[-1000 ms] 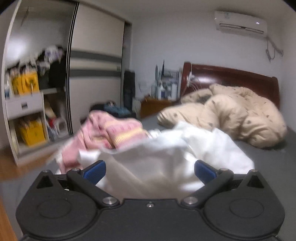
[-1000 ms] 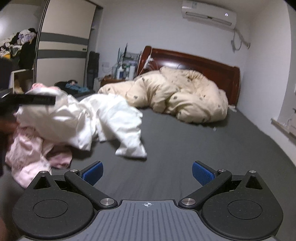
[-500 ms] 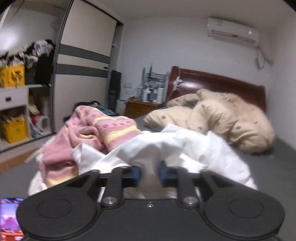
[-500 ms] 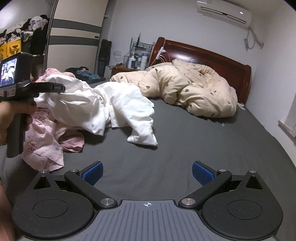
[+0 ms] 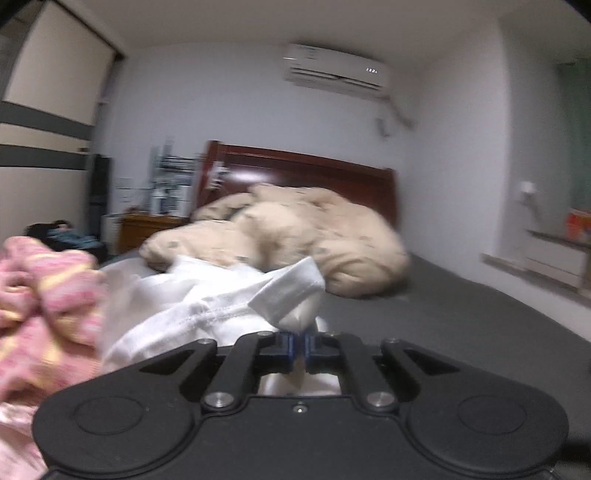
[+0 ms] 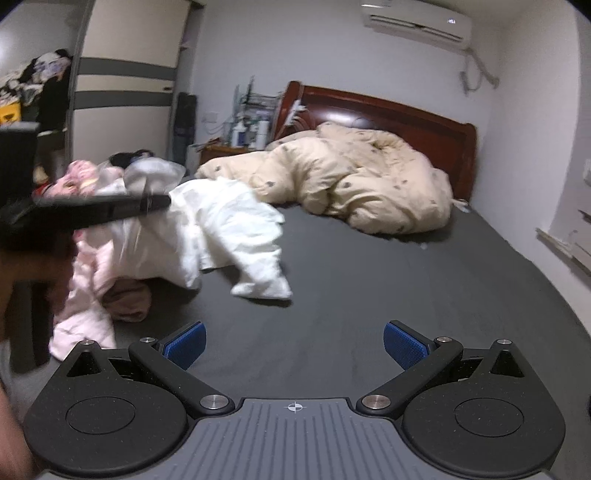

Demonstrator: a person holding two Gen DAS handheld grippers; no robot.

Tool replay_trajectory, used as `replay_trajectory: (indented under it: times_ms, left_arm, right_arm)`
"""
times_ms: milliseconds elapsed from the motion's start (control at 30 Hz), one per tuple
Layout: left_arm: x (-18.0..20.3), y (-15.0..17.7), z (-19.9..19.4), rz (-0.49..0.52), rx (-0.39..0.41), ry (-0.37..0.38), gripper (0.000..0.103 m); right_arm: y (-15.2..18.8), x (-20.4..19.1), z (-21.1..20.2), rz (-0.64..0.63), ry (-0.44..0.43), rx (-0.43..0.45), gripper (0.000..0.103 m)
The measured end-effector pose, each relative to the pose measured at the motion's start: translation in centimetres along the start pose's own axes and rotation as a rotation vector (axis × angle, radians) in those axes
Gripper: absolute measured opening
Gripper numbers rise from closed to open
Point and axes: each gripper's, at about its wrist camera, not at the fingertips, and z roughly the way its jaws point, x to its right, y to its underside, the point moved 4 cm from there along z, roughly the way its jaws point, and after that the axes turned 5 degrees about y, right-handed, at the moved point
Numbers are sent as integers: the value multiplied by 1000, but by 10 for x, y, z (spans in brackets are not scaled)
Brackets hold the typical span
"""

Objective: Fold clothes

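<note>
White garment (image 5: 207, 314) pinched at edge by left hand-held gripper (image 5: 297, 349), likely for pulling off pink clothes pile (image 5: 40, 295) onto bed (image 6: 369, 295). Right hand-held gripper (image 6: 294, 345) spread, empty, held over bare sheet.

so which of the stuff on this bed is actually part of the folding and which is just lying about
Part of the job:
- white garment, pinched in the left hand-held gripper
- pink striped knit
- pale pink clothes
- right hand-held gripper, open and empty over the dark grey sheet

Just lying about:
- beige duvet
- wooden headboard
- air conditioner
- wardrobe
</note>
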Motion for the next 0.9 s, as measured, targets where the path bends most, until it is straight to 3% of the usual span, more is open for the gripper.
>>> replay_trajectory:
  times_ms: [267,467,700,900]
  left_arm:
    - [47,26,0,41,-51,118,5]
    - [81,37,-9,115,-43,217,5]
    - [132,48,-17,169,-30,405,4]
    - [180,67,-28,204,-74,576,4]
  right_arm:
    - [6,56,-10,153,96,-14,103]
    - [14,84,-23,186,151,-18,103]
    - [19,116,-41,226,222,0,103]
    - [19,153,-60,258,295,21,103]
